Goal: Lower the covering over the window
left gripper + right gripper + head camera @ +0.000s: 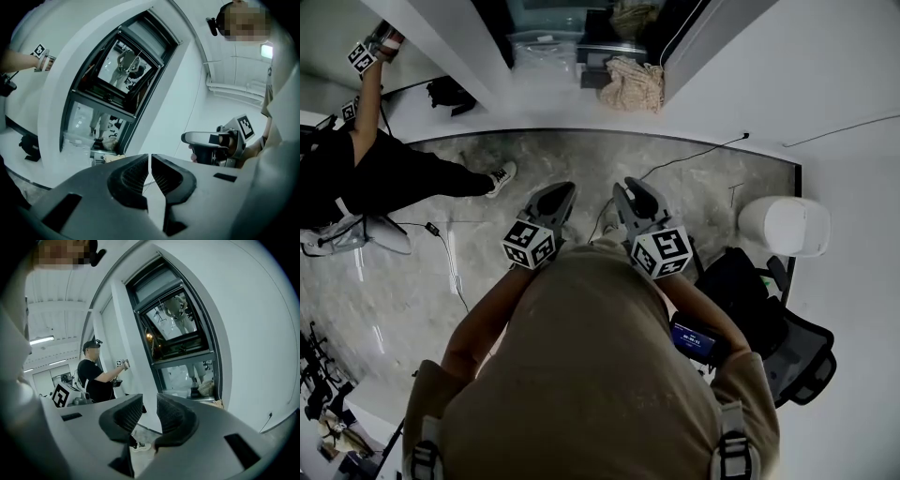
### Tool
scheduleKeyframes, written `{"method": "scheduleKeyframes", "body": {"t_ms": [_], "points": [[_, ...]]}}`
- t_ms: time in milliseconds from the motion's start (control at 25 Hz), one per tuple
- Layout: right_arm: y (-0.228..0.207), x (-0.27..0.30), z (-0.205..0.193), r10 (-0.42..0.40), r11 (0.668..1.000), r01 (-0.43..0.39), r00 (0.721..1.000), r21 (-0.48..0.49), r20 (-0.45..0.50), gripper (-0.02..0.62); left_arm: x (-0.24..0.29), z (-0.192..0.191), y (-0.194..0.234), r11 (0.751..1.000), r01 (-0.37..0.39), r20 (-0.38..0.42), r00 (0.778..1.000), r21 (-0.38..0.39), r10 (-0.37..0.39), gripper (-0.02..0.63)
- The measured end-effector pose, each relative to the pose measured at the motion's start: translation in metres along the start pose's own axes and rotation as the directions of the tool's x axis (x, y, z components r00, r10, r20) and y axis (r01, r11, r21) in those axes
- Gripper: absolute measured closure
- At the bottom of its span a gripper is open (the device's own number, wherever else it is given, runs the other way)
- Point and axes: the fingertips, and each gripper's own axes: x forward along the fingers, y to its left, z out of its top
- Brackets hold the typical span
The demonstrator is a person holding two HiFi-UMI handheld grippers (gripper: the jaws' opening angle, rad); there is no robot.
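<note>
You hold both tools out in front of your chest, side by side and a little apart, above a grey marbled floor (581,169). Your left hand-held gripper (149,164) has its jaws pressed together with only a hairline seam between the ribbed pads, and nothing is caught in it. Your right hand-held gripper (150,411) has its jaws spread a short way, and the gap between the pads is empty, showing only floor and wall beyond. Both point toward the window (180,333), which stands ahead of you in a dark frame set back in a white wall, well apart from either tool. Its glass is bare and dark, reflecting the room. A pale band runs across the top of the frame, and you cannot tell whether that is the covering. Near the foot of the window lies a beige bundle (633,82) beside some clear containers. To your left another person (384,173) in dark clothes reaches a marked gripper up against the white wall. To your right a white rounded bin (783,225) stands near the wall, with a black office chair (787,347) just beside it. A thin cable (694,155) trails over the floor toward the wall.
</note>
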Motion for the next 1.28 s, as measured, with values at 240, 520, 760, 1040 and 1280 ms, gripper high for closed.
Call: {"method": "scheduleKeyframes", "body": {"t_ms": [240, 520, 760, 1040, 1280], "points": [[0.031, -0.009, -0.014, -0.069, 0.997, 0.070, 0.997, -0.017, 0.032, 0.515, -0.033, -0.005, 0.009, 0.998, 0.056, 0.013, 0.998, -0.017, -0.056, 0.588], [0.030, -0.044, -0.024, -0.143, 0.990, 0.144, 0.984, -0.002, 0.110, 0.515, -0.046, -0.023, -0.018, 0.990, 0.140, -0.002, 0.990, 0.001, -0.140, 0.588], [0.024, -0.057, -0.033, -0.144, 0.990, 0.143, 0.982, 0.012, 0.126, 0.515, -0.049, -0.032, -0.018, 0.993, 0.111, 0.000, 0.994, -0.037, -0.111, 0.588], [0.009, -0.067, -0.038, -0.085, 0.996, 0.084, 0.992, 0.018, 0.097, 0.515, -0.029, -0.043, -0.038, 0.996, 0.083, -0.028, 0.996, -0.037, -0.085, 0.588], [-0.021, -0.091, -0.033, -0.056, 0.998, 0.055, 0.996, 0.017, 0.068, 0.515, -0.001, -0.045, -0.067, 0.998, 0.048, -0.023, 0.999, -0.051, -0.049, 0.588]]}}
